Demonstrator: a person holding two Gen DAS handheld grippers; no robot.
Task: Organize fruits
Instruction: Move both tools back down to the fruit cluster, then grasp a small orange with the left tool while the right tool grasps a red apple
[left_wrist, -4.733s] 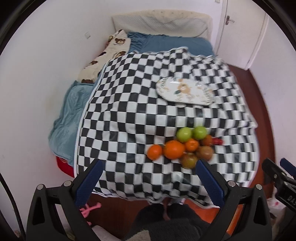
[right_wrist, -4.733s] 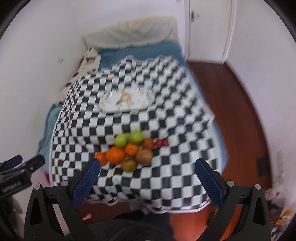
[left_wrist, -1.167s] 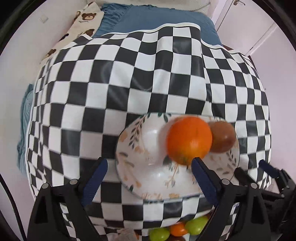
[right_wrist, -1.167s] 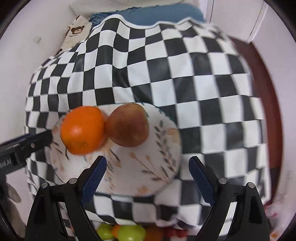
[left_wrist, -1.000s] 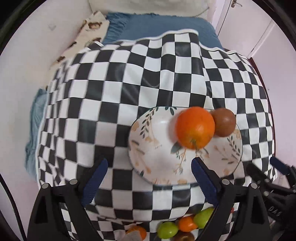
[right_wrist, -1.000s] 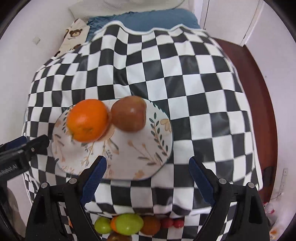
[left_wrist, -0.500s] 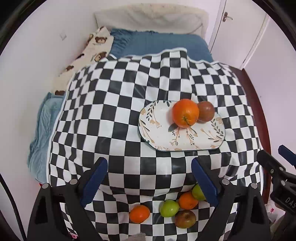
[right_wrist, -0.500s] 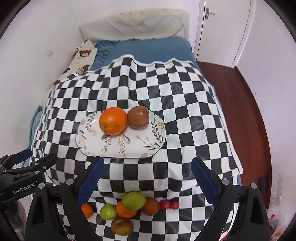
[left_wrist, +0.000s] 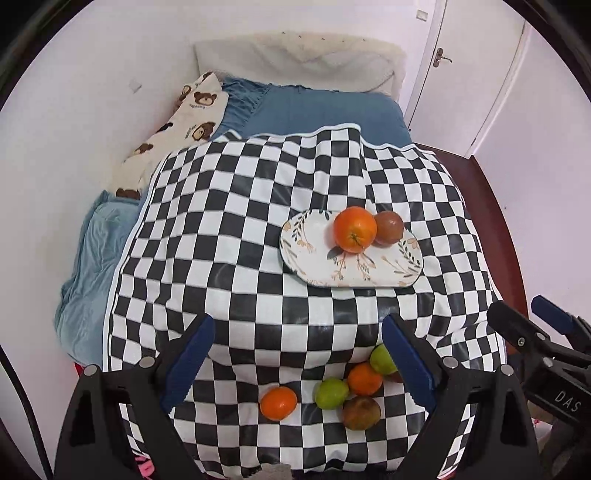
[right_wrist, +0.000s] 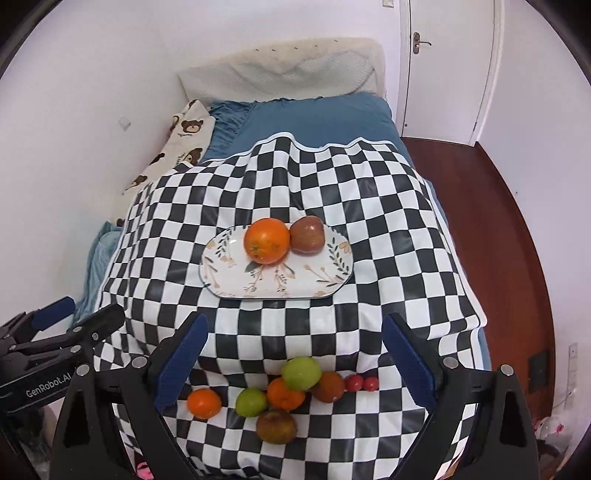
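The left claw (left_wrist: 297, 363) and the right claw (right_wrist: 295, 363) both hang spread wide, holding and touching nothing. The oval plate (right_wrist: 314, 280), glossy with a leaf print, lies on the shiny checkered cloth (right_wrist: 388, 229). On its far side a smooth round orange (right_wrist: 266, 240) touches a dull brown-red fruit (right_wrist: 307, 235). Nearer than the plate sits a cluster of loose fruit (right_wrist: 284, 397), green, orange and brown. Only the right wrist view shows two small red fruits (right_wrist: 362, 383) beside that cluster.
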